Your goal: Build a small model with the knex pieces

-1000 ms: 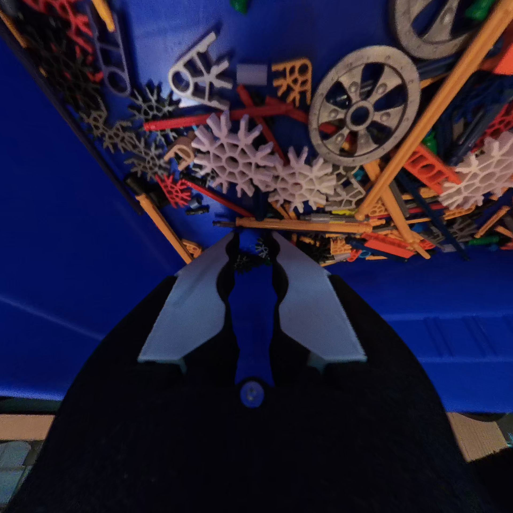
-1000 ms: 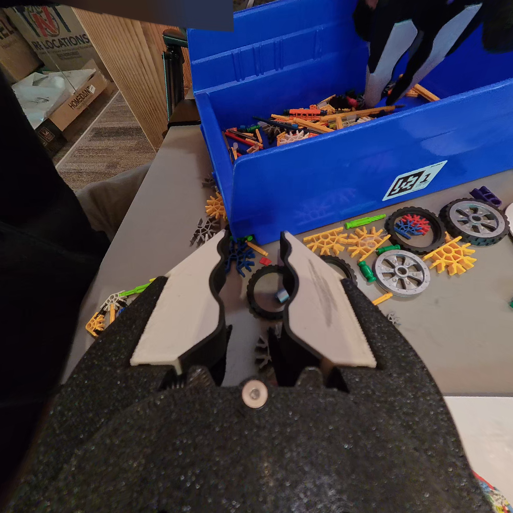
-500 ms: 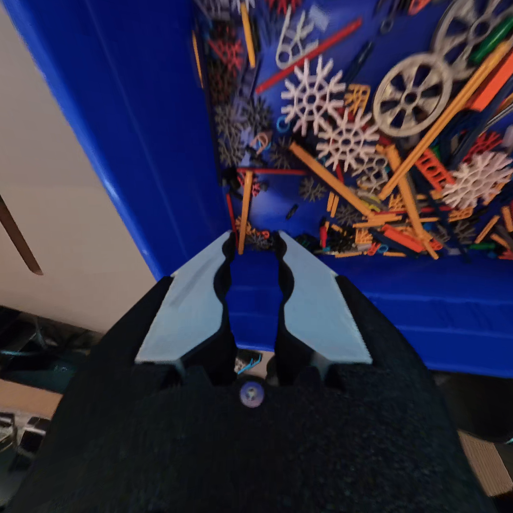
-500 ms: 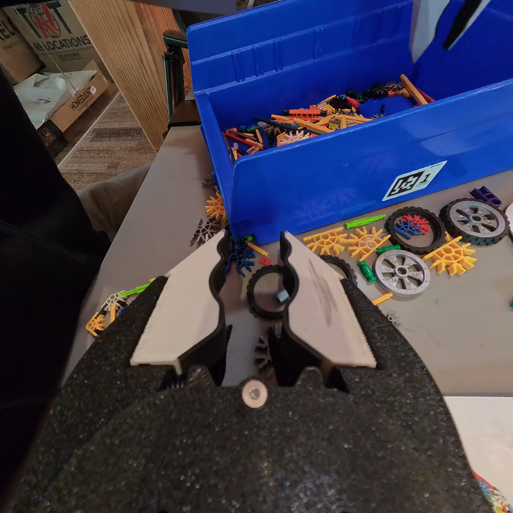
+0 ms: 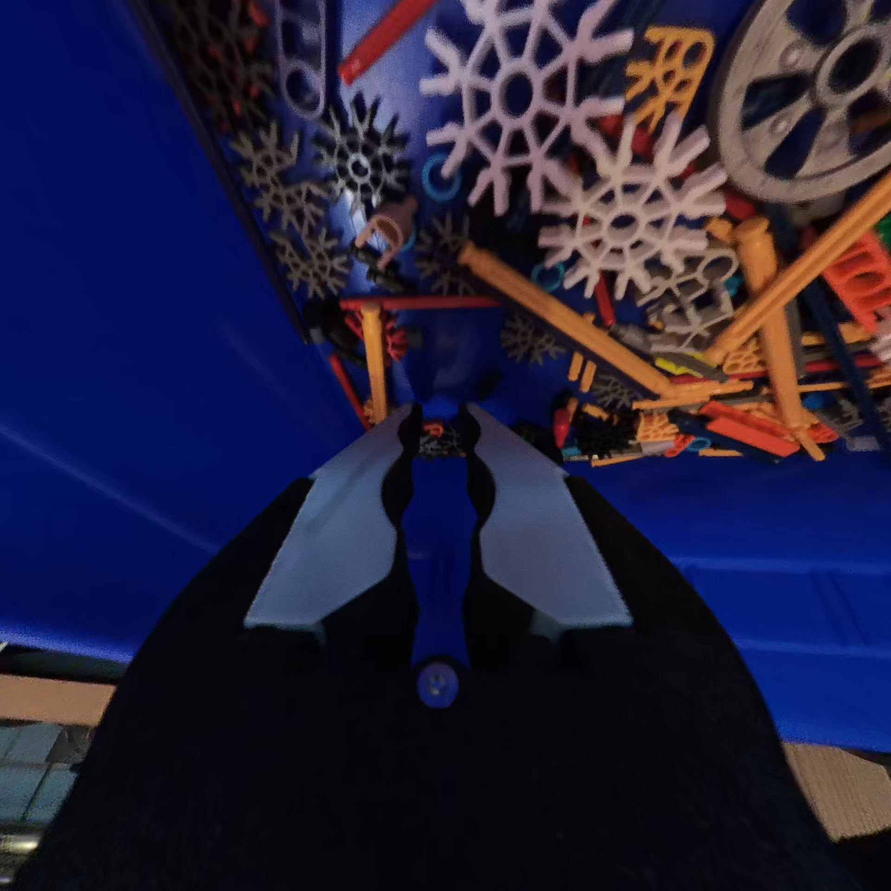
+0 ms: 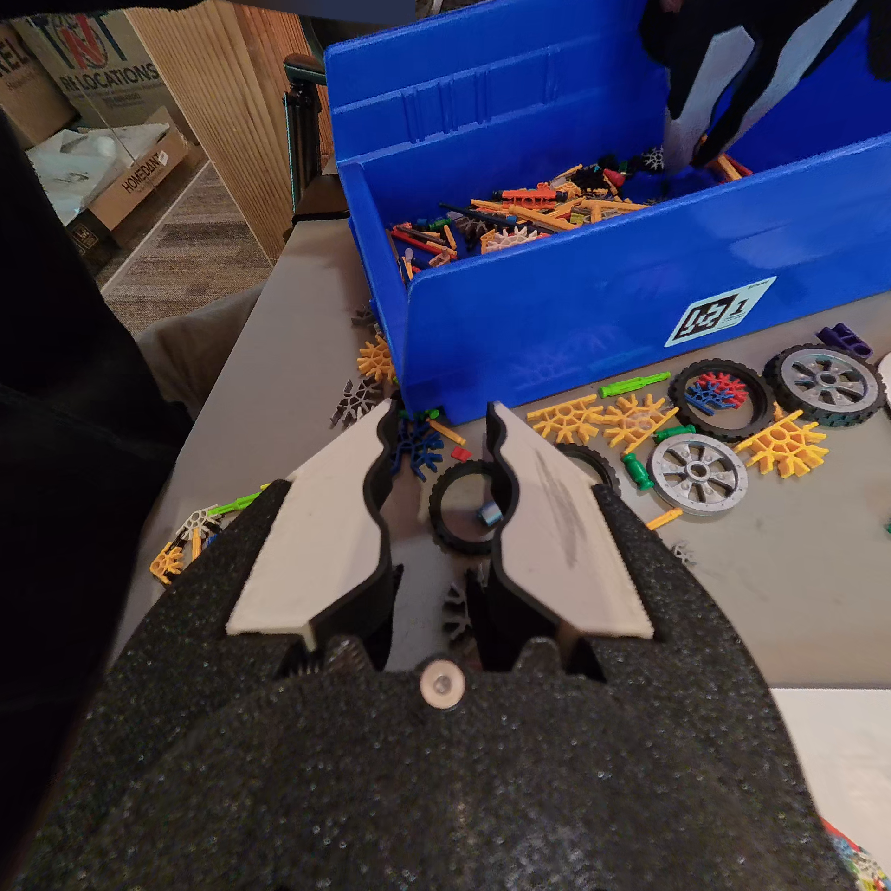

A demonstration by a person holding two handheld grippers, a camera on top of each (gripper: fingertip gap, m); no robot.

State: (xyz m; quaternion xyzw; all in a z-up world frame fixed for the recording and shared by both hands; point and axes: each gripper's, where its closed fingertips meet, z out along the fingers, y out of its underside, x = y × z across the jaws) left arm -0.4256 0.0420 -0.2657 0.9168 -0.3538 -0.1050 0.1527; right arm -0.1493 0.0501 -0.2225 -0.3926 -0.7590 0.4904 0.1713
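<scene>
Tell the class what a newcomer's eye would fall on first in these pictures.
The big blue bin on the grey table stands out, heaped with bright rods and snowflake connectors. The left gripper reaches into it, jaws apart over a small black connector. Wheels and yellow connectors lie beside the bin.

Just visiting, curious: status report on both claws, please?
Left claw open, down in blue bin, tips at small black connector. Right claw open over table, above black tyre.
</scene>
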